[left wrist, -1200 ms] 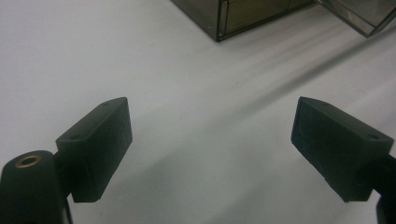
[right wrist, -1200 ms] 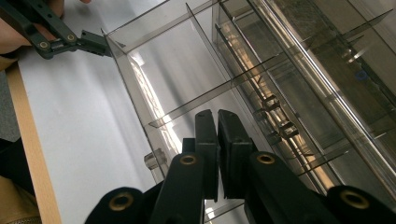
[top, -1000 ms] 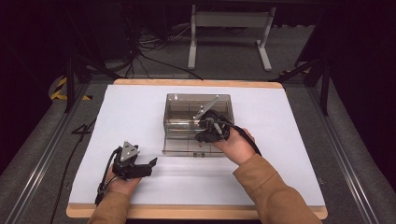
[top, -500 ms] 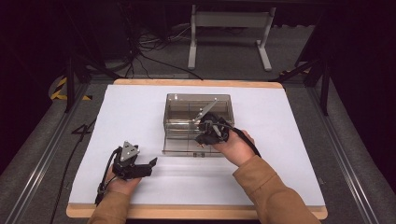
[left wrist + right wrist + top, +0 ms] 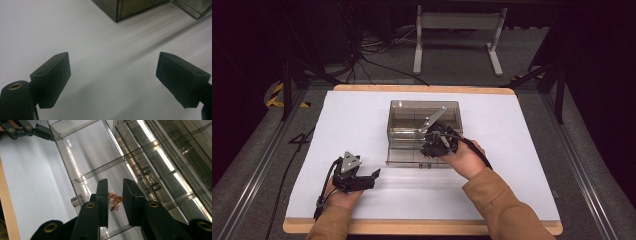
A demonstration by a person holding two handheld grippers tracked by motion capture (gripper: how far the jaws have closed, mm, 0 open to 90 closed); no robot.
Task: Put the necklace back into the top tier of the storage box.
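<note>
One small copper-coloured chain (image 5: 115,201) lies bunched in the pulled-out drawer (image 5: 75,165), between the right gripper (image 5: 115,192) jaws, which have just been opening. Light, limp, tangle-prone: pinch the bunch's centre. Left gripper (image 5: 112,77) jaws stand apart, empty.

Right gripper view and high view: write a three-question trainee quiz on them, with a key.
1. True or false: the left tool holds something between its jaws.
2. What lies between the right tool's jaws? A a coin; B a copper-coloured trinket; C a key.
3. Fill in: the trinket sits inside the pulled-out ___ of the clear box.
Key: 1 false, the jaws are open and bare. 2 B; the jaws have just been opening, with the trinket between them and the pads off it. 3 drawer.
</note>
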